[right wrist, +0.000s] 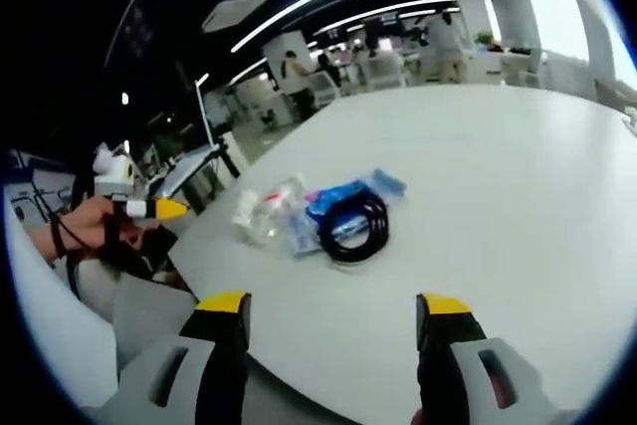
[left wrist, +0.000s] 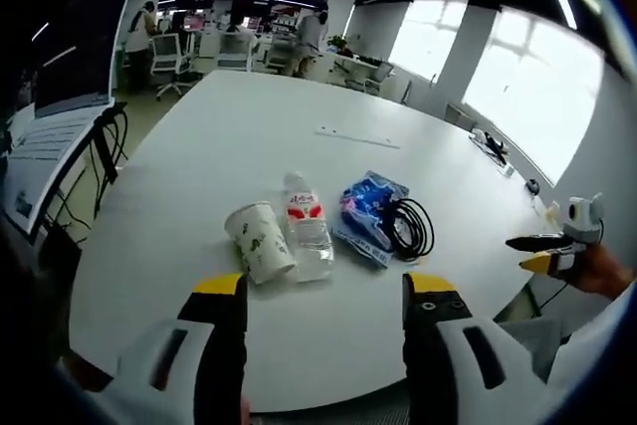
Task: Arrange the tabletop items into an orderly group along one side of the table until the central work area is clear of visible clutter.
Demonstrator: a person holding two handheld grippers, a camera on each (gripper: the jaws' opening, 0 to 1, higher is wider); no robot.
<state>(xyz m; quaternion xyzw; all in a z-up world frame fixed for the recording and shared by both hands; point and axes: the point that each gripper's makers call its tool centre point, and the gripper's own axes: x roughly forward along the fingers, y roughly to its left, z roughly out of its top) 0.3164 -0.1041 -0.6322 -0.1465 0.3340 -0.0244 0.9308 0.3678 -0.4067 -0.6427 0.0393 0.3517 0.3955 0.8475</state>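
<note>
Bright office light falls from ceiling strips and big windows onto the wide white table (left wrist: 199, 146) in front of me, with desks, chairs and a few people standing at the far end of the room. Near my edge of the table the items lie together in a short row. In my left gripper view a paper cup (left wrist: 259, 241) lies on its side, its open mouth turned toward the far end of the table, and a clear water bottle (left wrist: 307, 226) with a red and white label lies just beside it, touching or nearly so. Next comes a blue packet (left wrist: 366, 208), and a coiled black cable (left wrist: 410, 228) rests against its outer side, partly on it. Farther back a thin flat strip (left wrist: 356, 136) lies alone on the tabletop, well apart from the group. My left gripper (left wrist: 323, 291) hovers at the near edge short of the cup and bottle, jaws spread wide with nothing between them. My right gripper (right wrist: 333, 306) is likewise wide apart and holding nothing, looking across at the same group from the other side, the cable nearest it. Each gripper's yellow tip also appears at the edge of the other's view, held in my hand.
</note>
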